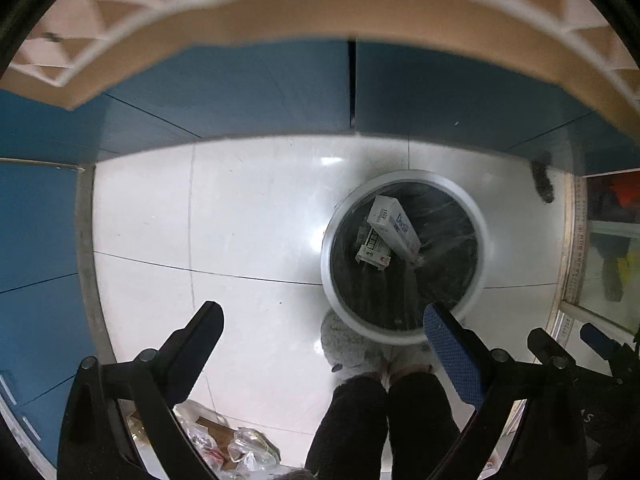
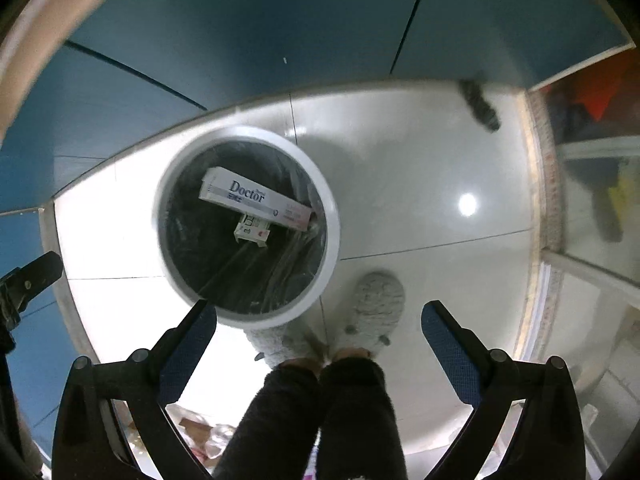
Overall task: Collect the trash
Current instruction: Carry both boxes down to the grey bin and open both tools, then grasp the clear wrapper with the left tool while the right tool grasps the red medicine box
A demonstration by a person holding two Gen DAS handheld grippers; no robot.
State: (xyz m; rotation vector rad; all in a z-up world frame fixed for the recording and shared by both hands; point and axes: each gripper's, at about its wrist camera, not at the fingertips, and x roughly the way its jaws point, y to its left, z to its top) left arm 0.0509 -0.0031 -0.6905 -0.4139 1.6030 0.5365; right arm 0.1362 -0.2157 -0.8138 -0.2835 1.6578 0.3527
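Note:
A round white trash bin [image 1: 480, 258] with a dark plastic liner stands on the white tile floor; it also shows in the right wrist view [image 2: 332, 216]. Inside lie a long white "Doctor" box [image 1: 394, 228] [image 2: 256, 200] and a smaller white carton [image 1: 374, 254] [image 2: 252, 234]. My left gripper [image 1: 324, 332] is open and empty, high above the floor just left of the bin. My right gripper [image 2: 320, 324] is open and empty above the bin's near rim. Crumpled plastic wrappers and cardboard [image 1: 236, 444] lie on the floor below my left gripper.
The person's dark trouser legs [image 1: 384, 420] and grey slippers [image 2: 376, 304] stand by the bin. Blue cabinet doors [image 1: 240, 88] line the far side and left. A dark fuzzy object [image 2: 480, 106] lies on the floor far right. A glass-fronted unit [image 2: 592, 184] stands right.

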